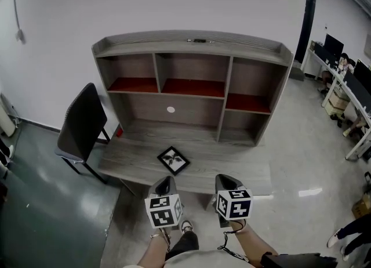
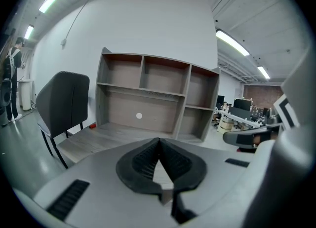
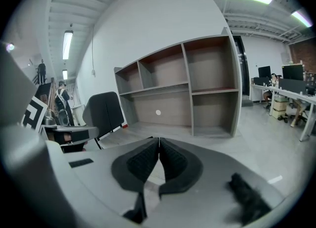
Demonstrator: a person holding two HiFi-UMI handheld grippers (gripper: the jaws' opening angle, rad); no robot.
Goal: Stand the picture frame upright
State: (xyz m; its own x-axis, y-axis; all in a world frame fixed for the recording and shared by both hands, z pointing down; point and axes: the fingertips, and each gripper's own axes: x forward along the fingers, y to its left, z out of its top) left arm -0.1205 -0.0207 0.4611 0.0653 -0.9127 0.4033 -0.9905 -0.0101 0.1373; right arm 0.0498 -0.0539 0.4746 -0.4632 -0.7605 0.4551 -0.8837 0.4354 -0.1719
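Observation:
A small black picture frame [image 1: 173, 160] with a dark plant print lies flat on the grey desk [image 1: 232, 165], near its front edge. My left gripper [image 1: 165, 184] hovers just in front of the frame, shut and empty, its tips touching in the left gripper view [image 2: 158, 140]. My right gripper [image 1: 226, 181] is held beside it to the right, over the desk's front edge, also shut with nothing in it [image 3: 159, 140]. The frame is hidden in the left gripper view; only a dark corner shows by the jaws in the right gripper view.
A grey shelf unit [image 1: 194, 84] with red-floored compartments stands at the back of the desk against the white wall. A dark chair [image 1: 81, 123] is at the desk's left end. Office desks with monitors [image 1: 348, 81] fill the right side of the room.

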